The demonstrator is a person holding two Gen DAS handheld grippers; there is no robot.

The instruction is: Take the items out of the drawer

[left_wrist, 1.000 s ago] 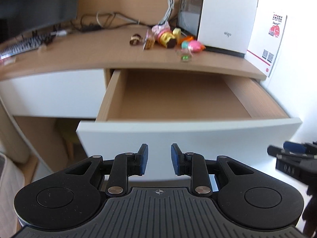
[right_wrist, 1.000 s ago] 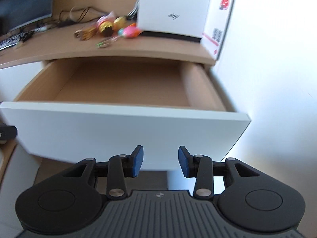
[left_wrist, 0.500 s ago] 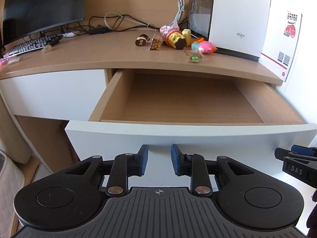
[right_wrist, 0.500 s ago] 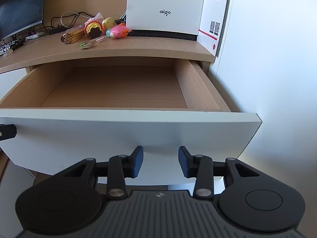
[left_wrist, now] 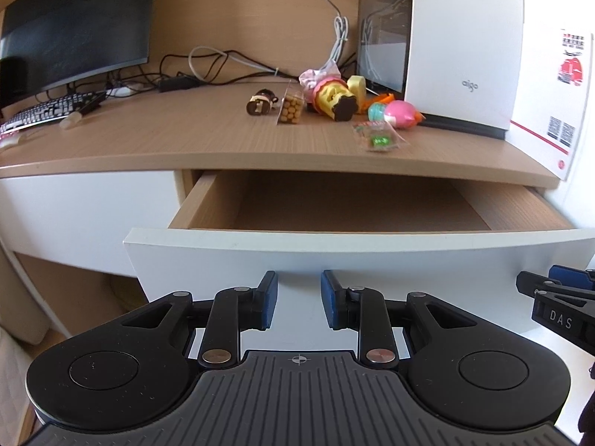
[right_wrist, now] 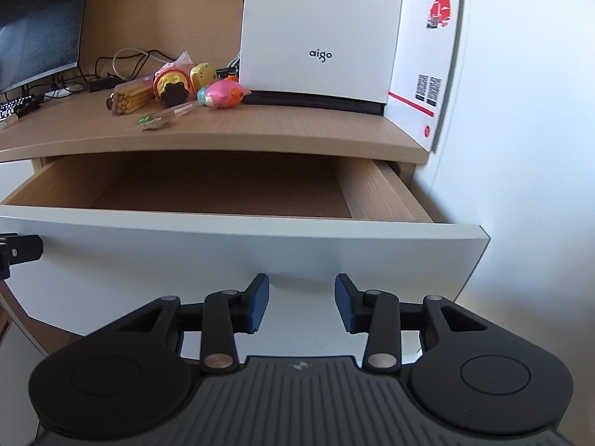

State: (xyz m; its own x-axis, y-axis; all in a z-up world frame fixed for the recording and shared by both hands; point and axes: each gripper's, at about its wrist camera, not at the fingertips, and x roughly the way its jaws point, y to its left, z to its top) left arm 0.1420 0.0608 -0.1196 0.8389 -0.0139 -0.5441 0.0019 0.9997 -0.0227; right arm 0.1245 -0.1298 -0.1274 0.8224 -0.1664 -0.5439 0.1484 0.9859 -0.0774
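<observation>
A: Drawer (left_wrist: 357,212) noted pulled out under the desk (left_wrist: 186,137), white front (left_wrist: 334,252) facing both cameras. Visible part of the floor is bare; the strip just behind the front is hidden.

B: Items located?

A: 1 cluster on the desk, up and beyond the drawer, beside the white box (left_wrist: 461,44): pink toy (left_wrist: 399,113), yellow toy (left_wrist: 334,98), clear box of balls (left_wrist: 290,109), flat packet (left_wrist: 377,137) nearest the edge. Nothing is seen inside the drawer.

B: Grippers?

A: Left gripper (left_wrist: 298,303) and right gripper (right_wrist: 300,304) are both released, jaws apart, nothing between the pads. Both are held low before the front, pointed at it. The right one's tip (left_wrist: 557,293) is seen at the left view's right edge, so the 2 are side by side.

B: Key relation for the next move?

A: Drawer's long axis runs left-right, parallel to the front. The front stands between both grippers and the interior, which lies ahead and above the fingertips. Right gripper is toward the wall end, left nearer the centre. A push shut is judged likely, if the hidden strip is empty too.

B: Change against 1 second earlier?

A: Both views sit lower and further back; less floor is seen, more front. Items and jaw gaps unchanged.
</observation>
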